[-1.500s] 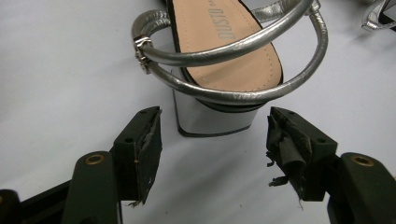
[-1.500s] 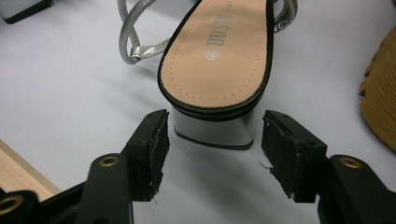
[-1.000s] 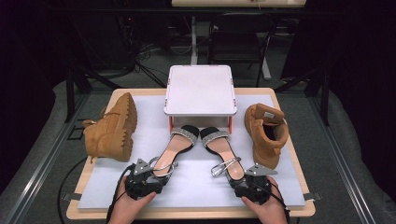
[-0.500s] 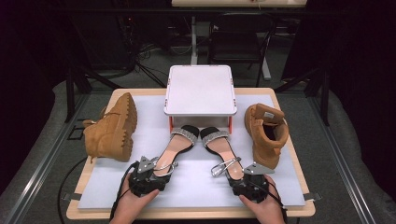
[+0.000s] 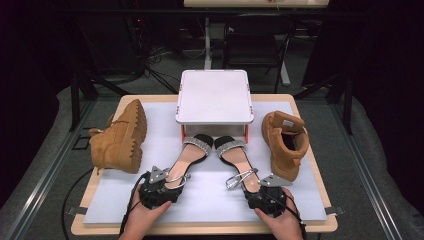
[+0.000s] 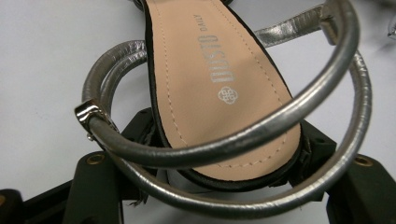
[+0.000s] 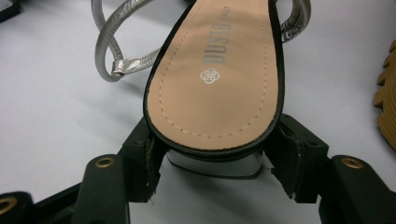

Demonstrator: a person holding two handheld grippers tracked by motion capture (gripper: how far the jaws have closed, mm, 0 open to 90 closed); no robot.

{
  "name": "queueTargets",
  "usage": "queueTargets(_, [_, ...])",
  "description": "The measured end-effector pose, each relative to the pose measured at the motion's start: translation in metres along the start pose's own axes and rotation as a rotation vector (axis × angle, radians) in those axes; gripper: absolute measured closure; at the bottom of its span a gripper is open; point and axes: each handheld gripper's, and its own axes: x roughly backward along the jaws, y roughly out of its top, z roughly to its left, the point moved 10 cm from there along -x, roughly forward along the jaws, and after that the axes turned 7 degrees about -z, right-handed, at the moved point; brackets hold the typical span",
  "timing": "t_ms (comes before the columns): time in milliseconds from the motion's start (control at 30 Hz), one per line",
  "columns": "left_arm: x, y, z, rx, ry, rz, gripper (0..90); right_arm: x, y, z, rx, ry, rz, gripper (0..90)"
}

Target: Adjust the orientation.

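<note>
Each claw pinches a sandal heel in front of the white stand (image 5: 213, 95): left claw (image 5: 161, 184) the left sandal (image 5: 186, 159), right claw (image 5: 260, 192) the right sandal (image 5: 237, 159). Next probably lifting both together.

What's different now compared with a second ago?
The left gripper has edged a little along the heel of the left sandal, and its jaws have just been closing, with that heel between them. The right gripper stayed at the heel of the right sandal. Both boots and the white stand kept their places.
</note>
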Motion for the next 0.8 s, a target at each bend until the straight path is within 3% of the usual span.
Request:
queueTargets(467, [-0.003,0.003,-0.009,0.016,0.035,0.031,36.9,-0.005,0.004,0.008,-0.029,-0.026,-0.001,40.1])
queueTargets(800, [-0.005,0.003,-0.016,0.035,0.051,0.019,36.9,-0.007,0.003,0.014,-0.044,-0.028,-0.019,39.7])
